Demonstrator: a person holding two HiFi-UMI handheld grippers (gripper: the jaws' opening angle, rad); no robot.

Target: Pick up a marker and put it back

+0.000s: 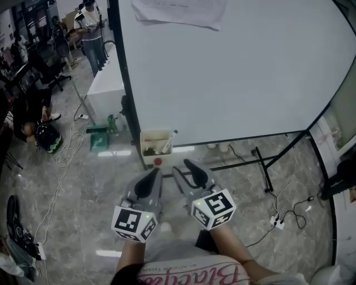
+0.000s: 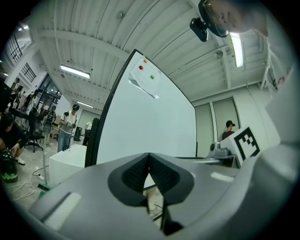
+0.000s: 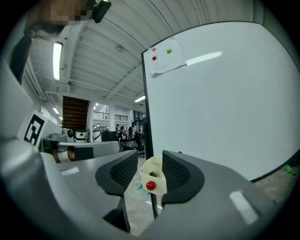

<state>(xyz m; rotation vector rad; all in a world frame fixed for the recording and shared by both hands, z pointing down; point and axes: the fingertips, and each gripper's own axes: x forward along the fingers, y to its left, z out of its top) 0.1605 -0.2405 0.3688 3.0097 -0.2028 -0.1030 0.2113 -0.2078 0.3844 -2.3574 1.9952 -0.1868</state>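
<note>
A cream holder box (image 1: 155, 146) hangs at the lower left corner of the whiteboard (image 1: 233, 72), with a red magnet (image 1: 158, 162) on its front. A white marker (image 1: 169, 141) leans in the box, tip up to the right. Both grippers hover just below the box. My left gripper (image 1: 152, 175) is shut with nothing in it; in the left gripper view its pads (image 2: 140, 171) meet. My right gripper (image 1: 184, 167) is open and empty. In the right gripper view the box (image 3: 153, 172) and its red magnet (image 3: 150, 185) show through the gap of the right gripper (image 3: 150, 169).
The whiteboard's black stand legs (image 1: 261, 167) spread over the marble floor, with cables and a power strip (image 1: 276, 221) at the right. A white cabinet (image 1: 105, 83) and green items (image 1: 99, 139) stand left of the board. People are at the far left. A paper (image 1: 181, 11) hangs on the board.
</note>
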